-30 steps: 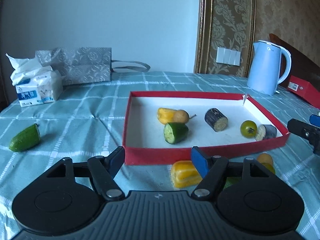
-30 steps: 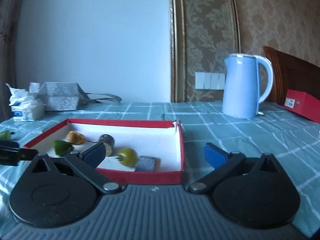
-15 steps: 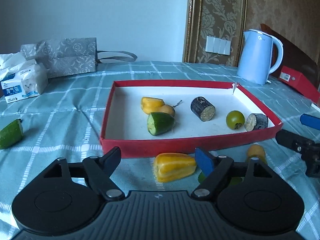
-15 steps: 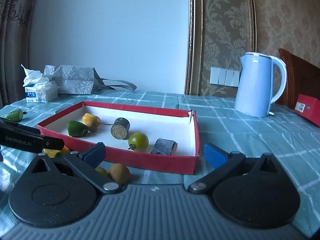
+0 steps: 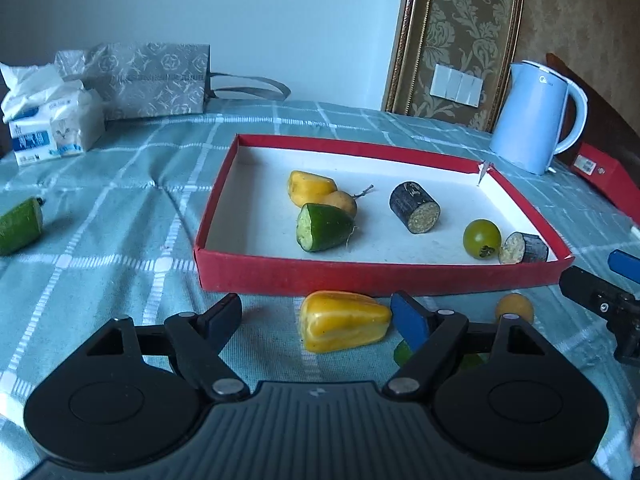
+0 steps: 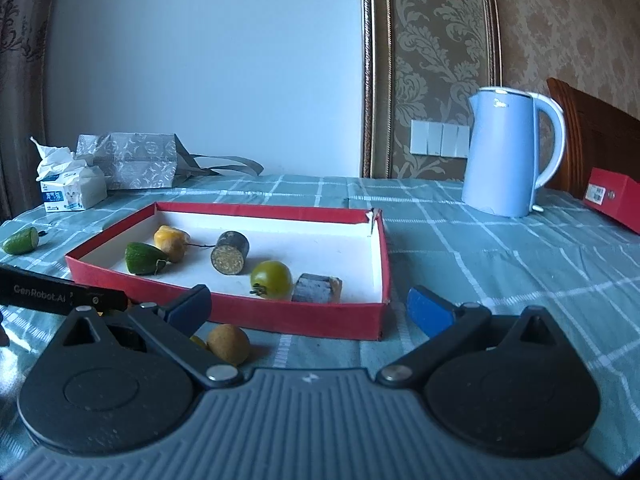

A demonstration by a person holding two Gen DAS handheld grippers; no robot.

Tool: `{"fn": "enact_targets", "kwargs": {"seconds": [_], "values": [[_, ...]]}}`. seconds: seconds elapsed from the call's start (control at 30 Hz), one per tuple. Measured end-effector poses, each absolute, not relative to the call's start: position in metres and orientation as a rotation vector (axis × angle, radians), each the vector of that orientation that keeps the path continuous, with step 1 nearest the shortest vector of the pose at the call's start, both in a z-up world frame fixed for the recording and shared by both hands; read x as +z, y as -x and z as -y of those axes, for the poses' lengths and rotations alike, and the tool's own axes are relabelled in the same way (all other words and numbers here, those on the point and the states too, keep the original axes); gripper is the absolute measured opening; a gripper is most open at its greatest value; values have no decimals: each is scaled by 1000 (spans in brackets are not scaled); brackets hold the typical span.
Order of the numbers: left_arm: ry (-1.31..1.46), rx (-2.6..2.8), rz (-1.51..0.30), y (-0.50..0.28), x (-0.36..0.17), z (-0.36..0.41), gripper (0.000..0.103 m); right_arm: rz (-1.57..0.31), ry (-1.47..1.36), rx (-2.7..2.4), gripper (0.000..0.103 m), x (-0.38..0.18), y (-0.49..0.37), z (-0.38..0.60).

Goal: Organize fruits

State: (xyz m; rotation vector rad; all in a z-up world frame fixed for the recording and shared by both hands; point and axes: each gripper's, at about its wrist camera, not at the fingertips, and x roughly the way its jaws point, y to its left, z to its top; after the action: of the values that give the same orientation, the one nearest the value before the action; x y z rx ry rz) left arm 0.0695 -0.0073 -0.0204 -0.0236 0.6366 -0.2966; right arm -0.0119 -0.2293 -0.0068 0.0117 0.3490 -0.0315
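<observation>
Left tongs (image 5: 316,314) spread wide and holding nothing, hovering just short of the shallow red cardboard tray (image 5: 376,276), whose near wall fronts a yellow pepper wedge (image 5: 344,320) lying on the teal checked surface (image 5: 120,224) between the pads. Right tongs (image 6: 308,306) gape empty too, at the tray's near right corner, a small round tan fruit (image 6: 229,343) just outside that wall. Inside the tray: yellow pepper piece (image 5: 310,187), green cucumber end (image 5: 325,227), dark eggplant cylinder (image 5: 415,207), green tomato (image 5: 481,238), small eggplant chunk (image 5: 522,247). Far left of the tray, a cucumber half (image 5: 19,226)
</observation>
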Motion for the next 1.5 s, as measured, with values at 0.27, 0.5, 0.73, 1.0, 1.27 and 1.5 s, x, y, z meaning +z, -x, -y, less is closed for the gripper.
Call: {"fn": "enact_targets", "kwargs": {"seconds": [0.27, 0.5, 0.73, 1.0, 1.27, 1.5], "values": [[-3, -270, -640, -77, -23, 15, 80, -379, -46, -45, 103, -8, 8, 235], [-16, -336, -636, -72, -22, 17, 55, -389, -58, -49, 103, -9, 7, 237], [-22, -354, -630, -70, -21, 19, 47, -377, -60, -51, 103, -8, 8, 239], [-12, -316, -610, -65, -19, 10, 47, -347, -30, 4, 103, -7, 16, 235], [2, -277, -603, -66, -17, 4, 47, -279, 87, 227, 98, -4, 36, 199], [56, -218, -625, -72, -18, -9, 47, -325, 151, 338, 84, -5, 30, 167]]}}
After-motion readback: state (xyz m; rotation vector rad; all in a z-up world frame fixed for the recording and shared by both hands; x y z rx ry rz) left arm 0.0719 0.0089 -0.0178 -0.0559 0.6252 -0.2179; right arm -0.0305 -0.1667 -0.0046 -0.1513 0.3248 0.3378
